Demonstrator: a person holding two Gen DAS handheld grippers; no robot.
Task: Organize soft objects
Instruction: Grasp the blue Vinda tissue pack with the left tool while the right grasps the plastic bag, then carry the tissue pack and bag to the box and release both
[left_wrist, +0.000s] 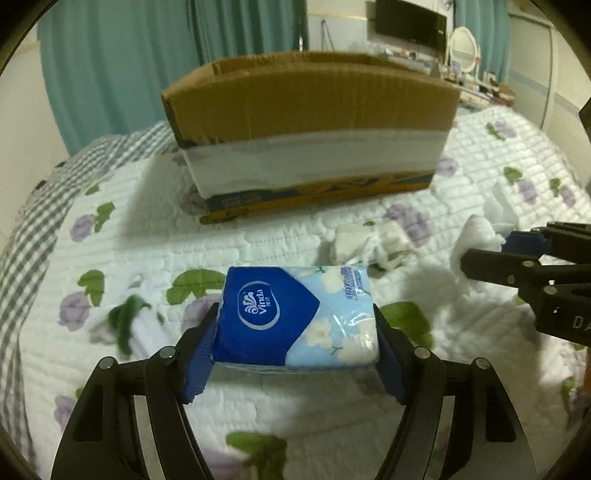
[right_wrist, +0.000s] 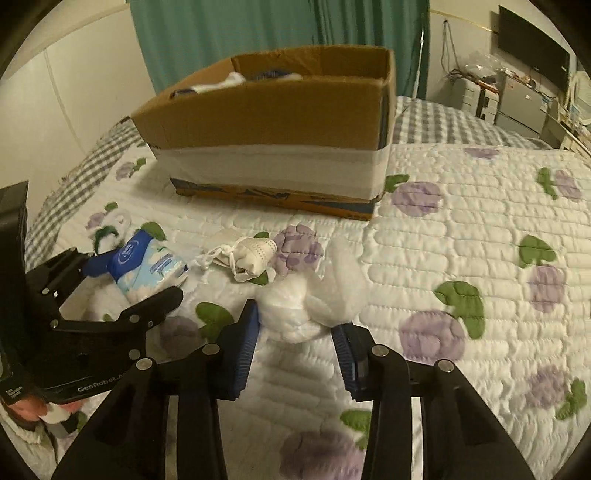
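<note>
My left gripper (left_wrist: 295, 325) is shut on a blue Vinda tissue pack (left_wrist: 295, 317) and holds it just above the quilt; the pack also shows in the right wrist view (right_wrist: 147, 266). My right gripper (right_wrist: 295, 328) is open, its pads on either side of a crumpled white soft bundle (right_wrist: 314, 299) lying on the quilt. A white mesh face mask (right_wrist: 247, 254) lies between the two grippers. An open cardboard box (right_wrist: 273, 122) stands behind, with white and blue soft items inside.
The white quilt with purple flowers (right_wrist: 461, 240) covers the bed. A grey checked blanket (left_wrist: 33, 229) lies along the left edge. A teal curtain (left_wrist: 129, 55) hangs behind the box. Desk, monitor and mirror stand far right.
</note>
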